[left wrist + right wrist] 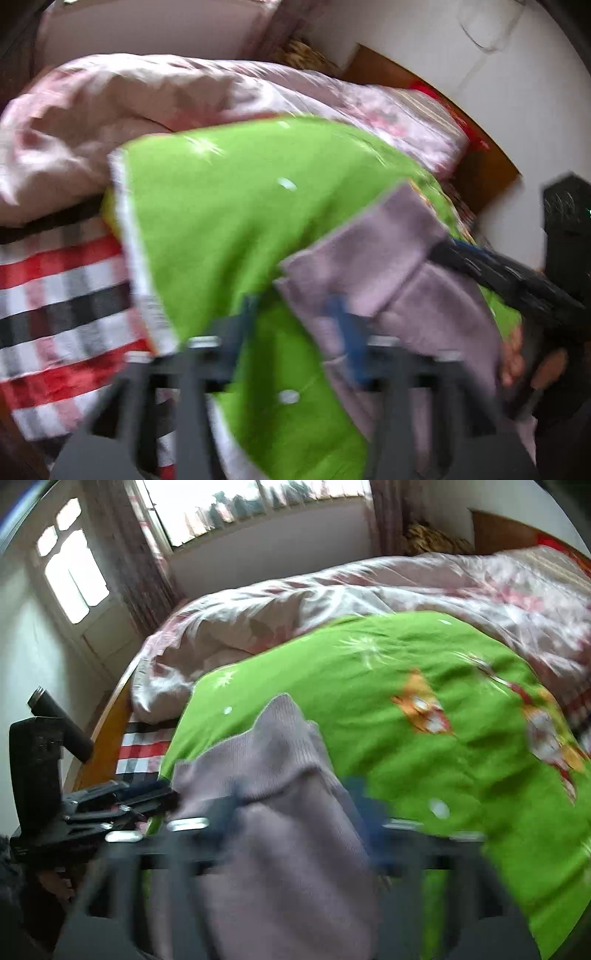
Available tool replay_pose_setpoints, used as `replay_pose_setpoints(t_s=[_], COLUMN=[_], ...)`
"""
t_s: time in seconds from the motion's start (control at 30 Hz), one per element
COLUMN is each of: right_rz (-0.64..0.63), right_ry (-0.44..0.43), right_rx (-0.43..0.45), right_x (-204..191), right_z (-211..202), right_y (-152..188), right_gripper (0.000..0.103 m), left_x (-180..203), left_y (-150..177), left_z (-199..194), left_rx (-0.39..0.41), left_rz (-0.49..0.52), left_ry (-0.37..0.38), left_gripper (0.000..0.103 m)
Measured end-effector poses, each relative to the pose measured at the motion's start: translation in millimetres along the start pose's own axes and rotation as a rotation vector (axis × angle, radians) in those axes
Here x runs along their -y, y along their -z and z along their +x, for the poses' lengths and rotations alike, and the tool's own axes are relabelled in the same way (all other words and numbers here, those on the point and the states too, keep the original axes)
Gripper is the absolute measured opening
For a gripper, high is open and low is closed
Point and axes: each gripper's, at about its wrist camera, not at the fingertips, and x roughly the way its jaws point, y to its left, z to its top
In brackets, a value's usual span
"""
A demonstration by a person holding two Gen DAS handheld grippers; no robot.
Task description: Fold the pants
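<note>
The mauve knit pants (388, 266) lie bunched on a green blanket (229, 206) on the bed; they also show in the right wrist view (280, 812). My left gripper (295, 317) is open, its blue-tipped fingers apart at the pants' near left edge, one finger on the green blanket. My right gripper (299, 805) has its fingers spread wide with the pants lying between them; it also shows in the left wrist view (480, 266) reaching onto the pants from the right. Both views are motion-blurred.
A pink floral quilt (147, 99) is heaped at the back of the bed. A red, black and white plaid sheet (62, 306) shows on the left. The wooden bed frame (107, 731), a white wall and a window (258, 502) lie beyond.
</note>
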Motion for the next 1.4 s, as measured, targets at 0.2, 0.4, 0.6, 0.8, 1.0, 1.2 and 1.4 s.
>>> replay_pose_setpoints(t_s=[0.2,0.4,0.6,0.8,1.0,1.2,1.4], right_rz=[-0.06,0.056,0.078,0.084,0.151,0.106,-0.042], right_ry=[0.101,0.238,0.172,0.16,0.04,0.08,0.189], right_rx=[-0.012,0.016,0.031,0.002,-0.011,-0.042,-0.083], right_x=[-25.5,-68.3,-115.3,-102.3,-81.2,-84.6,-104.3], right_z=[-90.3,-161.5,-171.1,-148.9,-152.3,-148.3,-139.8], right_y=[68.7,198.9,261.8,271.2,267.1,262.9,262.2], right_gripper=[0.077,0.061,0.039,0.025,0.025,0.025,0.026], left_x=[47.3,90.8,87.5,96.3,99.4,95.4,99.3], left_y=[2.1,45.3,58.3,64.1,65.1,61.3,64.6], left_z=[-42.0,-8.6,-6.1,11.7,14.6,17.4,20.5], left_rx=[0.044,-0.136,-0.168,-0.195,-0.2,-0.217,-0.215], left_rz=[0.143,0.339,0.376,0.426,0.435,0.399,0.423], left_ry=[0.204,0.23,0.208,0.178,0.163,0.198,0.181], left_gripper=[0.079,0.079,0.081,0.094,0.097,0.1,0.101])
